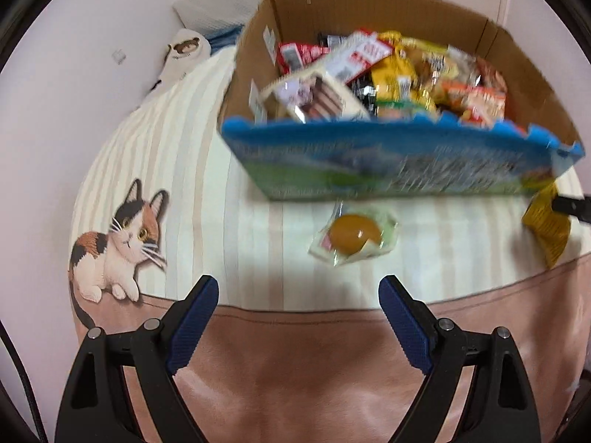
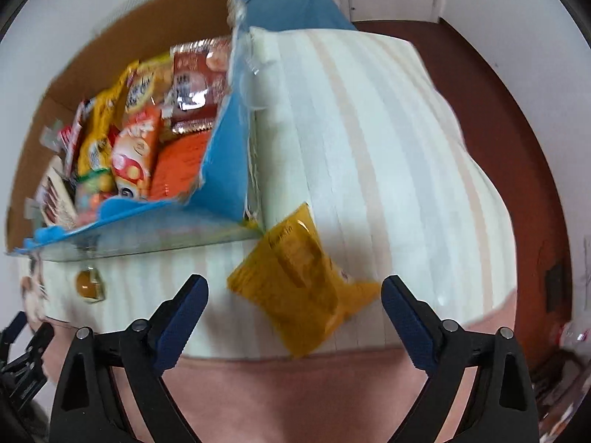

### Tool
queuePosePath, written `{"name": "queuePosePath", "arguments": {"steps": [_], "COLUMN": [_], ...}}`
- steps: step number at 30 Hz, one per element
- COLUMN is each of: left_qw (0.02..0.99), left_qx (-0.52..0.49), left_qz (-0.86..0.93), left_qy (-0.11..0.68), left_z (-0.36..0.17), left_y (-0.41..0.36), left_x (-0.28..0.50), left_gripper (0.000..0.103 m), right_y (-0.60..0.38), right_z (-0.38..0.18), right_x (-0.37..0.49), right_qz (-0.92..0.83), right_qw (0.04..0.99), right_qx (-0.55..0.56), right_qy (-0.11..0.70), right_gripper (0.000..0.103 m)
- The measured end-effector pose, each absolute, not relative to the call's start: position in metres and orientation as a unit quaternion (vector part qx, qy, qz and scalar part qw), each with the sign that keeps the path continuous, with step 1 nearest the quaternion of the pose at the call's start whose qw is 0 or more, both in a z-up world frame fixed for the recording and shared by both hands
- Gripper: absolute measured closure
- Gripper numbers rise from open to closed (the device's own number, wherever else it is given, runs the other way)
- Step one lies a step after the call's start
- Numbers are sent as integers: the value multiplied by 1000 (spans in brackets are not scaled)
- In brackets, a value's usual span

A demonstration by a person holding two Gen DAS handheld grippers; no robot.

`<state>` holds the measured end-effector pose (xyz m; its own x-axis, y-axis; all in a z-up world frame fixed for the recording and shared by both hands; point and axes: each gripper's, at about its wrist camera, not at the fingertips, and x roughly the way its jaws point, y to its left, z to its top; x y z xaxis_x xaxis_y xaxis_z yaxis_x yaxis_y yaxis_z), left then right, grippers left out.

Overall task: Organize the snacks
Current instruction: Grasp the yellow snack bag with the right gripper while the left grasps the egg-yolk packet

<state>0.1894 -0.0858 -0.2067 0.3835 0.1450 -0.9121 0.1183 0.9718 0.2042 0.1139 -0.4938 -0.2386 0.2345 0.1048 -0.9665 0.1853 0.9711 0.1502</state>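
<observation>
Item 1: yellow packet (image 2: 303, 291). Lies flat on the striped bed cover (image 2: 369, 147), just beside the box's near right corner, one corner close to the box. In the right wrist view it sits between the fingers of the right tool (image 2: 293, 288), which stand wide apart and grip nothing. Judged light, soft and crinkly, contents possibly brittle; film likely slick. Best taken across a sealed edge or the flat middle, with a modest squeeze.

Item 2: clear pouch (image 1: 352, 238) holding a round amber sweet. Lies on the cover in front of the box, apart from it, ahead of the left tool (image 1: 299, 291), whose fingers are likewise spread and hold nothing. Judged light; wrapper loose and slippery, the centre firmer. Hold on the firm centre rather than the loose film, or it may slide out.

Item 3: box (image 1: 388, 173), cardboard, blue printed front, open top, crowded with mixed snack packets. Stands on the bed. Space inside looks tight; new items would rest on top.

Note: both views are motion-blurred; print on packets unreadable.
</observation>
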Motion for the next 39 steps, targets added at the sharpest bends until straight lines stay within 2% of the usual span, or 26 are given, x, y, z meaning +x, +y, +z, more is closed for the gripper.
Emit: {"name": "queuePosePath", "arguments": {"steps": [1,3,7,12,17,18,20,28,39], "left_qw": [819,816,818,798,751,749,745,733,682], "left_qx": [120,133,156,189,204,189,169,74,-10], "left_qz": [0,-10,-43,-112,-152,-156,-151,-144,-113], "left_qy": [560,562,552,562,609,616,627,661,722], "left_z": [-211,-217,-220,-231,-263,-267,-272,-275,-302], "left_y": [-84,-85,-93,-117,-136,-136,-132,-113,-71], "left_x": [189,190,199,224,252,257,261,237,131], "left_gripper": [14,14,14,14,15,19,43,43,43], "right_y": [-491,-486,-482,-476,-469,-467,-466,-433,-384], "right_z": [-244,-258,-270,-278,-288,-290,-291,-303,-329], "right_x": [118,126,125,110,101,100,98,88,10], "right_qz": [-23,-20,-19,-2,-4,-5,-7,29,92], "right_qw": [774,763,743,718,714,713,713,697,638], "right_qx": [107,96,115,153,141,141,139,113,88], "right_qy": [624,639,659,679,686,687,687,707,759], "right_gripper": [26,43,49,51,51,51,51,52,53]}}
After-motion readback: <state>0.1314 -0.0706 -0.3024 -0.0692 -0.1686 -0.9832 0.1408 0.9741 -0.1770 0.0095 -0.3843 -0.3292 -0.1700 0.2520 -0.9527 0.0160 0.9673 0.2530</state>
